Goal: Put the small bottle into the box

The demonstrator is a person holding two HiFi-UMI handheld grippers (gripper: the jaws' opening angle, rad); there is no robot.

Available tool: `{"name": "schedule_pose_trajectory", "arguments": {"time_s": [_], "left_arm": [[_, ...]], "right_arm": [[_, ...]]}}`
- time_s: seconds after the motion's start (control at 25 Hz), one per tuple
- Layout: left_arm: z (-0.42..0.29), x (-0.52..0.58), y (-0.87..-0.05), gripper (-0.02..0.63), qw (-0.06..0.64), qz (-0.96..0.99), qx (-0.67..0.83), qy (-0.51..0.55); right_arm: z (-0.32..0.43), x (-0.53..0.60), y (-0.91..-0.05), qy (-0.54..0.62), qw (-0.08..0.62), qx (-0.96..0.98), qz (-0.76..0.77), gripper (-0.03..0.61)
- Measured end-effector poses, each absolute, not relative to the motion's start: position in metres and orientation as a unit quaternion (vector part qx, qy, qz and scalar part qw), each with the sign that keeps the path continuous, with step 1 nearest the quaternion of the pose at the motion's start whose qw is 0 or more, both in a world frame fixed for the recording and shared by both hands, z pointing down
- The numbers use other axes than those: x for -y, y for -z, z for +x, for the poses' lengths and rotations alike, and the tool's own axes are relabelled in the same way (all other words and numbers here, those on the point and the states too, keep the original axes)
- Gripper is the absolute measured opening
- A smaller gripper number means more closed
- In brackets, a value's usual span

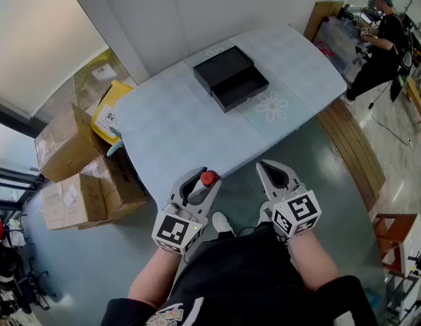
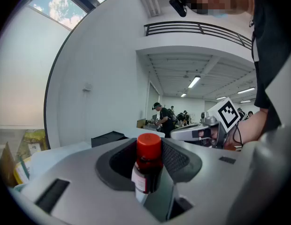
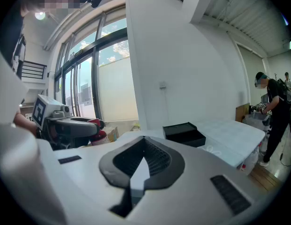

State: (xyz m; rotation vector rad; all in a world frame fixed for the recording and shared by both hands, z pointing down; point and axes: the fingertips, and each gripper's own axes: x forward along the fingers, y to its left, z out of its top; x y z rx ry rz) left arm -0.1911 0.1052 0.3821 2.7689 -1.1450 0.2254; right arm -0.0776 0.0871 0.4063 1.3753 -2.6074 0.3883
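Note:
A small dark bottle with a red cap (image 1: 208, 178) and a white label stands upright between the jaws of my left gripper (image 1: 200, 184), which is shut on it below the near table edge. The left gripper view shows the bottle (image 2: 147, 168) pinched at the jaw tips. My right gripper (image 1: 276, 176) is beside it, shut with nothing between its jaws (image 3: 141, 165). The black box (image 1: 231, 78) lies open on the far part of the pale blue table (image 1: 190, 134), lid next to tray; it also shows as the black box (image 3: 184, 134) in the right gripper view.
Cardboard boxes (image 1: 81, 175) and a yellow item (image 1: 108, 111) sit on the floor left of the table. A wooden bench (image 1: 353, 148) runs along the table's right side. A person (image 1: 379, 43) stands at the far right by another desk.

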Motion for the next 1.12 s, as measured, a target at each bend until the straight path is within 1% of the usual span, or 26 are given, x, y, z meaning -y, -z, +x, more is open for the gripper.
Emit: {"name": "schedule_pose_trajectory", "arguments": {"time_s": [0.84,1.12], "left_arm": [[-0.196,-0.115,-0.379,0.156,0.056,0.923,0.376,-0.068],[-0.188,-0.110,-0.377,0.156,0.059,0.918,0.385,-0.075]], "right_arm": [[-0.085,-0.096,-0.400,-0.113,0.081,0.876,0.462,0.009],[-0.077,-0.089,-0.398,-0.111,0.077,0.881,0.453,0.009]]}}
